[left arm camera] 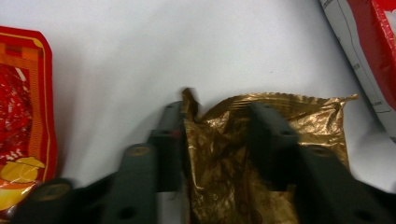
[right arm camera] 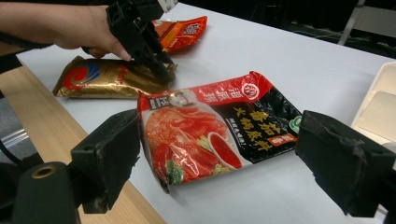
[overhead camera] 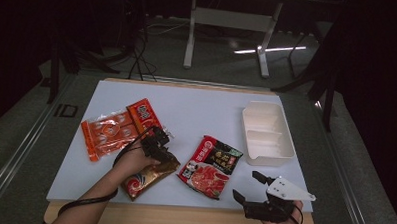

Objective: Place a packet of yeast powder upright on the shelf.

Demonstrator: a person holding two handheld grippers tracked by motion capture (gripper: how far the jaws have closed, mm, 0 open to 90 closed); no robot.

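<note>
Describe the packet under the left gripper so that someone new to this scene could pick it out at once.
On the white table, look to the near edge, left of the middle, where the left gripper comes down. The gold packet lies flat there, its crinkled far end between the jaws. It is the one metallic gold pouch with a red and blue swirl; the red and black packet and the orange packets beside it are brightly printed.

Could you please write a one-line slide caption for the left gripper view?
Left gripper pinching the crumpled end of a gold packet on the white table.
</note>
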